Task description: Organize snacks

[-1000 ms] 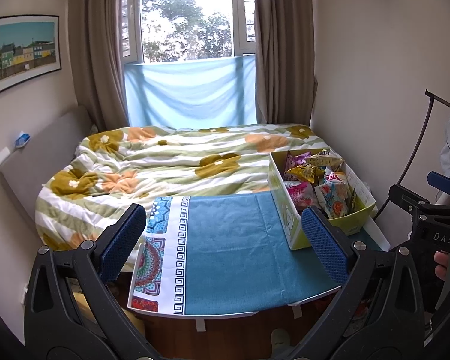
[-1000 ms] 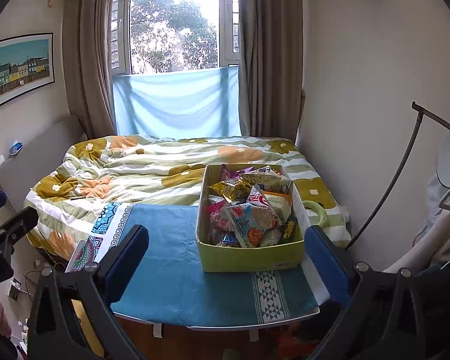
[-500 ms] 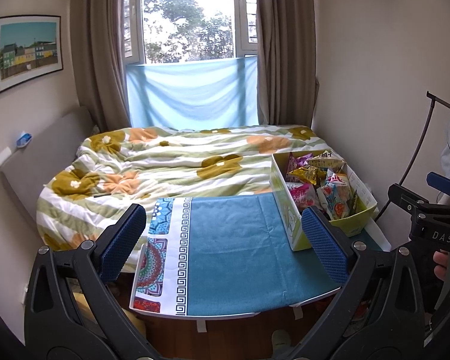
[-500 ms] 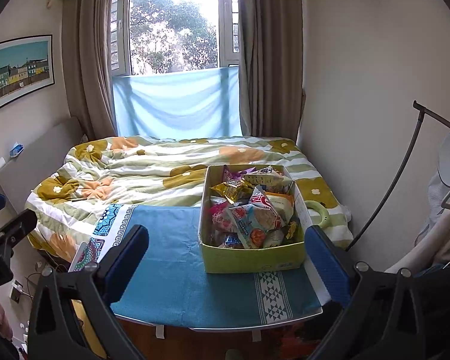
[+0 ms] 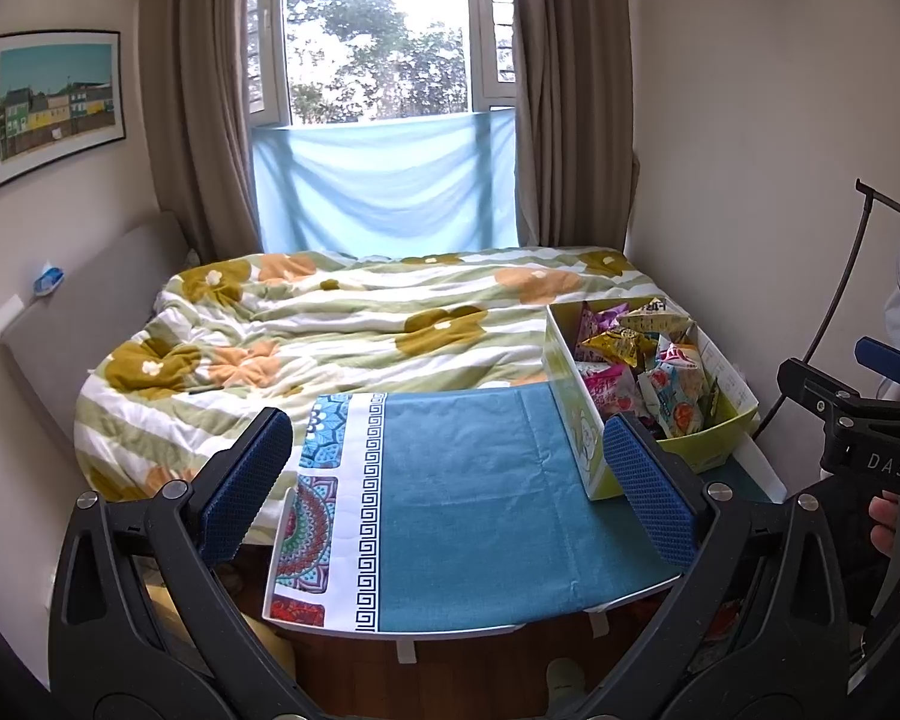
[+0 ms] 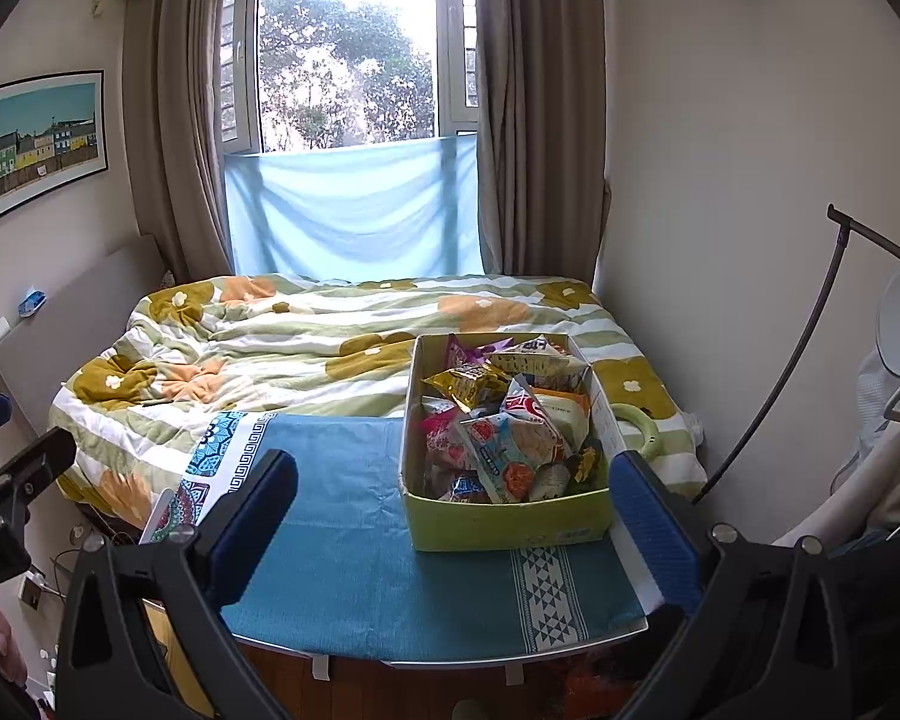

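A yellow-green cardboard box (image 6: 504,519) (image 5: 582,420) stands on the right part of a small table covered with a teal cloth (image 6: 342,540) (image 5: 468,492). Several bright snack packets (image 6: 510,438) (image 5: 648,372) are heaped inside it. My left gripper (image 5: 444,483) hovers open in front of the table's bare left half, holding nothing. My right gripper (image 6: 453,516) is open too, its blue pads (image 6: 654,531) wide apart in front of the box and short of it. The right gripper's body (image 5: 858,420) also shows at the left wrist view's right edge, with fingers of a hand (image 5: 891,519) below it.
A bed with a flowered quilt (image 5: 330,324) (image 6: 282,348) lies right behind the table, under a window with curtains. A wall stands to the right, with a thin black stand (image 6: 798,372) and a pale green ring (image 6: 639,429) beside the box. Wooden floor lies below the table's front edge.
Both views have crept slightly forward toward the table. Both grippers stay open and the box and packets have not moved.
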The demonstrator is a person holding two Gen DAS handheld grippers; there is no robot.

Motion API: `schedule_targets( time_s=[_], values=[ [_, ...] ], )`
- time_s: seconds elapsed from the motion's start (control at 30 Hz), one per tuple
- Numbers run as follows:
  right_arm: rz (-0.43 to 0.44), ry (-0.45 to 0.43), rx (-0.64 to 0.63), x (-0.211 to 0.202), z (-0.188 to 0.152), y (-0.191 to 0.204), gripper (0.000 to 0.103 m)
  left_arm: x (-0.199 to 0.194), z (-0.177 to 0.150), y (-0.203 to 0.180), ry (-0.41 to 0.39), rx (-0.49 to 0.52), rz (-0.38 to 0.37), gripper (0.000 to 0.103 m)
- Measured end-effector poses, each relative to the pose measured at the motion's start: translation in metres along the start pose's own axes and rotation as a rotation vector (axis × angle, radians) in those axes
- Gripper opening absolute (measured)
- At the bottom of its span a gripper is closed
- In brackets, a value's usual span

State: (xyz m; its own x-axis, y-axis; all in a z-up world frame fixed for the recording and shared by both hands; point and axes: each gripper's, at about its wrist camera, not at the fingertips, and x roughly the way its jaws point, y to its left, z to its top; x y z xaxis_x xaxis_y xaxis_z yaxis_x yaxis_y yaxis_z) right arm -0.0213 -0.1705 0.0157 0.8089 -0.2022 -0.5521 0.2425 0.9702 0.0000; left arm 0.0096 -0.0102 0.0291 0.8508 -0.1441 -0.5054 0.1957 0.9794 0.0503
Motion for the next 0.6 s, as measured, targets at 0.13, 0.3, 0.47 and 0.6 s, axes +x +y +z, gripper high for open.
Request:
schedule_targets(
  time_s=[0.13,0.3,0.47,0.6],
  values=[
    [0.0,0.0,-0.001,0.0003,0.0002,0.0002,0.103,0.0002,0.0003,0.0007,-0.003,-0.001,0.0,0.103],
    [0.0,0.0,0.001,0.0,0.0002,-0.0002,0.102,-0.0003,0.0008,0.0036,-0.026,-0.003,0.045,0.103],
    [0.001,0.001,0.001,0.0001,0.0005,-0.0013,0.102,-0.0043,0.0016,0.006,-0.054,-0.003,0.062,0.103],
    [0.003,0.0,0.001,0.0018,0.0025,0.0043,0.102,-0.007,0.0015,0.0076,-0.066,-0.012,0.07,0.103]
  ],
)
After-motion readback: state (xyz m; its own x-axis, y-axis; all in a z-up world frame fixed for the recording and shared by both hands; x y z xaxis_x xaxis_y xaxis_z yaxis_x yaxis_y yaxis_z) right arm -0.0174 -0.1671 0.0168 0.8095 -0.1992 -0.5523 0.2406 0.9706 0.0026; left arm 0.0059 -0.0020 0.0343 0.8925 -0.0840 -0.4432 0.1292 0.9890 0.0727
